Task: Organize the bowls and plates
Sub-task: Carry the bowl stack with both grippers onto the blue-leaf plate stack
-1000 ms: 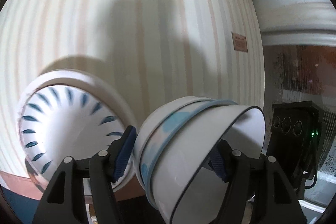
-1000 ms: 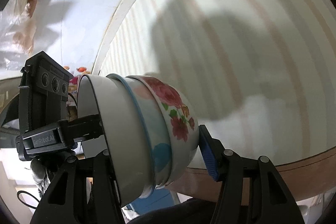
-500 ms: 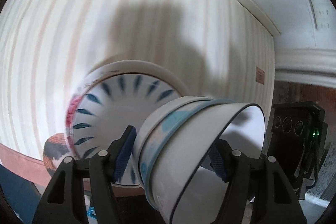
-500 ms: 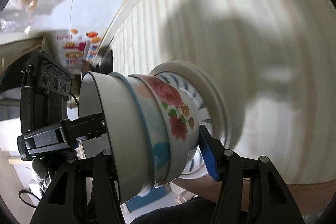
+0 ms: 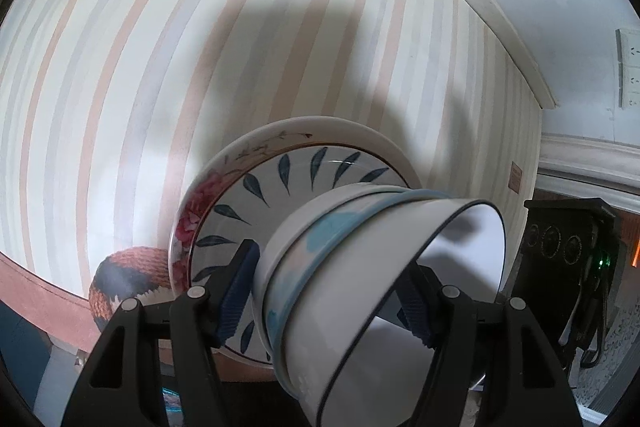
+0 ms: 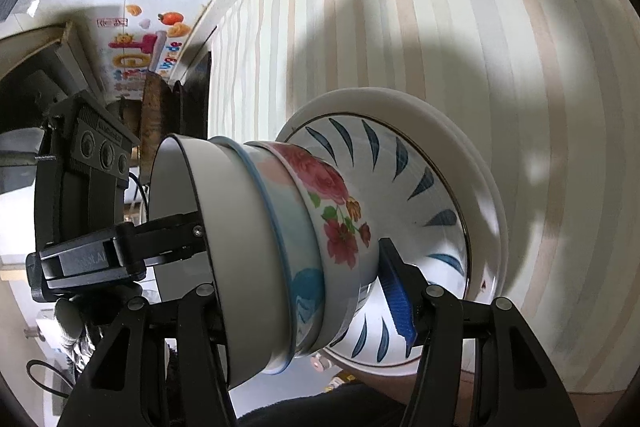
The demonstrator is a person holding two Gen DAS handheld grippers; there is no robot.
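While you carry the nested bowl stack on its side, its base faces the plate stack. Your left gripper and right gripper both clamp it, blue pads on its walls.

Striped tablecloth under plate stack; woven object, possibly trivet

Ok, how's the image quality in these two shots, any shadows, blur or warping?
Left wrist view: sharp; a big soft shadow falls on the striped tablecloth above the plate stack, and fisheye bends the stripes. Right wrist view: similar shadow, slight blur on the plates' right rim, bowl stack crisp.
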